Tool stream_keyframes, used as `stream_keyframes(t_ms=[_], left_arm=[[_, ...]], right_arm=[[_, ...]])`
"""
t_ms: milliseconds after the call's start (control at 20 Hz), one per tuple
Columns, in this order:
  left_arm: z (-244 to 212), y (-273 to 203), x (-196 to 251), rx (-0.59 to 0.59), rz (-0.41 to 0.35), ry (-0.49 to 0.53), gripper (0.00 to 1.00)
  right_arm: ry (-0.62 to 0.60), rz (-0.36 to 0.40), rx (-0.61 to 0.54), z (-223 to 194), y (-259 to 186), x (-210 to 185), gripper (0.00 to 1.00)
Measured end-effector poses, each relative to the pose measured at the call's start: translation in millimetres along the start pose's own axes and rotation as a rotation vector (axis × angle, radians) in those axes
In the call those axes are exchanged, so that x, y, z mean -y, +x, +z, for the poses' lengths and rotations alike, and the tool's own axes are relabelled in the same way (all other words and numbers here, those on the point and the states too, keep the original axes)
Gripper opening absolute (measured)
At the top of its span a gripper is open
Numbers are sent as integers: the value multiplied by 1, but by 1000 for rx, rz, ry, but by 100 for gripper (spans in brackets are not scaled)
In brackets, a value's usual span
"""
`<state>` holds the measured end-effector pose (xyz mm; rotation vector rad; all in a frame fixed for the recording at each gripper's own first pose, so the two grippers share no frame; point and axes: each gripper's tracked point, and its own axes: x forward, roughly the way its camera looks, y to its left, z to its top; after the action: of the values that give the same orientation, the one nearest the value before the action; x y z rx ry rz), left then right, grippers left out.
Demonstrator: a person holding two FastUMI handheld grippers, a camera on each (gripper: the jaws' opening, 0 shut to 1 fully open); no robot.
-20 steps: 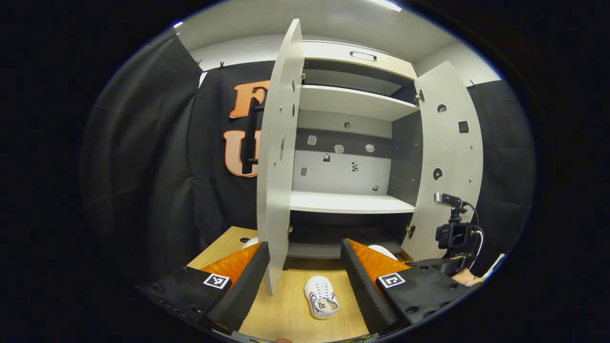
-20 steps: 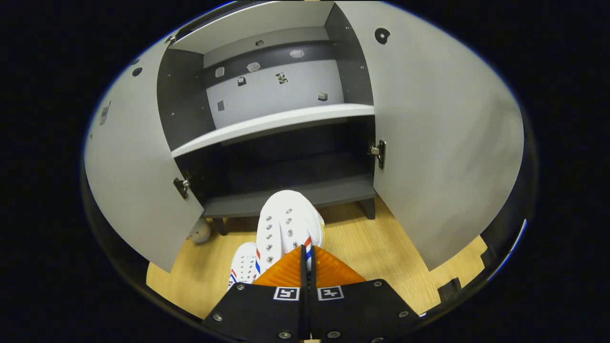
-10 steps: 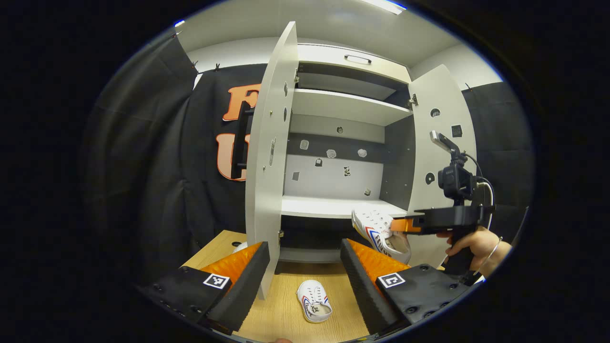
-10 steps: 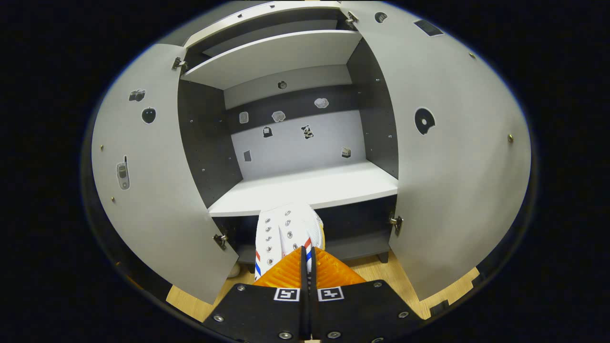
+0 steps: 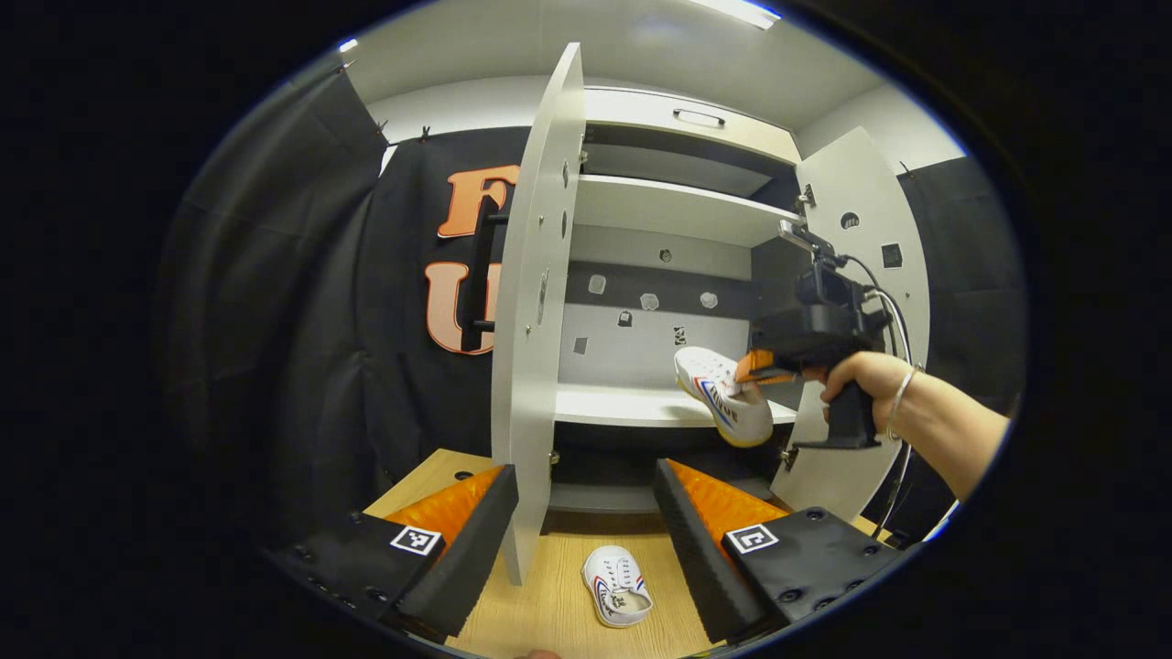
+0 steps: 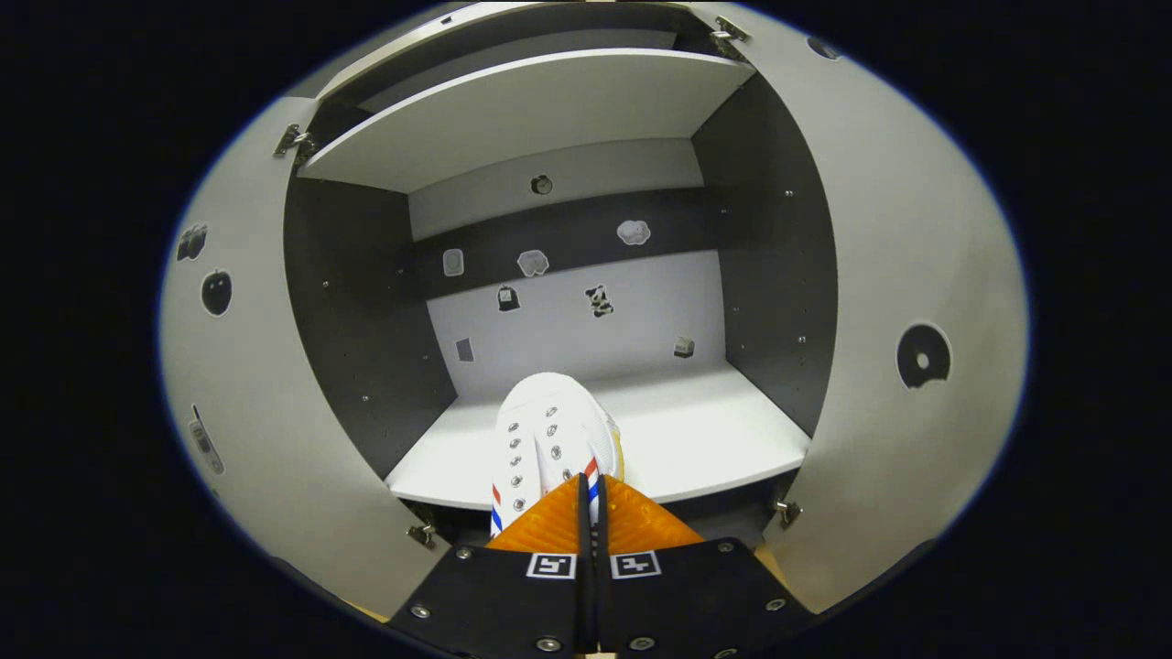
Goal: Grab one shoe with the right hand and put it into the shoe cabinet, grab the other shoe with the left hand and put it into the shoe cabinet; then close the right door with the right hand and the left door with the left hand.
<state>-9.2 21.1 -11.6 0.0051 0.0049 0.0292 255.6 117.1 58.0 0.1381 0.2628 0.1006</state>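
White shoe [image 6: 549,430] now over shelf [image 6: 696,439]

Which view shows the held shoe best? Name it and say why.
The left gripper view: the shoe appears side-on, sole and stripes visible, pinched at its heel by the right claw above the shelf. The right gripper view shows the shoe from behind, its heel hidden by the claw.

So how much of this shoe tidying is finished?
Nothing is stowed yet. The right gripper holds the first shoe above the middle shelf, about to set it down. The second shoe lies on the floor before the open left gripper. Both the left door and the right door stand open.
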Motion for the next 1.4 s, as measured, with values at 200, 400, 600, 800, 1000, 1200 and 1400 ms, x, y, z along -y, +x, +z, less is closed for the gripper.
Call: stream_keyframes(t_ms=[200,400,600,800,1000,1200,1400], left_arm=[[-1,10,-8,-4,19,1,97],[-5,20,-15,-13,35,3,97],[-11,27,-20,-31,42,-14,97],[-19,31,-23,-56,43,-12,97],[-25,34,-22,-69,46,-8,97],[-38,36,-13,-95,32,-9,97],[-57,39,-4,-134,13,-23,97]], right_arm=[[1,-41,5,39,44,1,0],[16,-64,-33,48,86,5,0],[16,-82,-121,17,113,11,0],[17,-89,-167,-2,125,15,1],[-33,-98,-63,25,106,18,13],[-82,-61,0,25,57,13,18],[-99,-37,72,18,0,14,25]])
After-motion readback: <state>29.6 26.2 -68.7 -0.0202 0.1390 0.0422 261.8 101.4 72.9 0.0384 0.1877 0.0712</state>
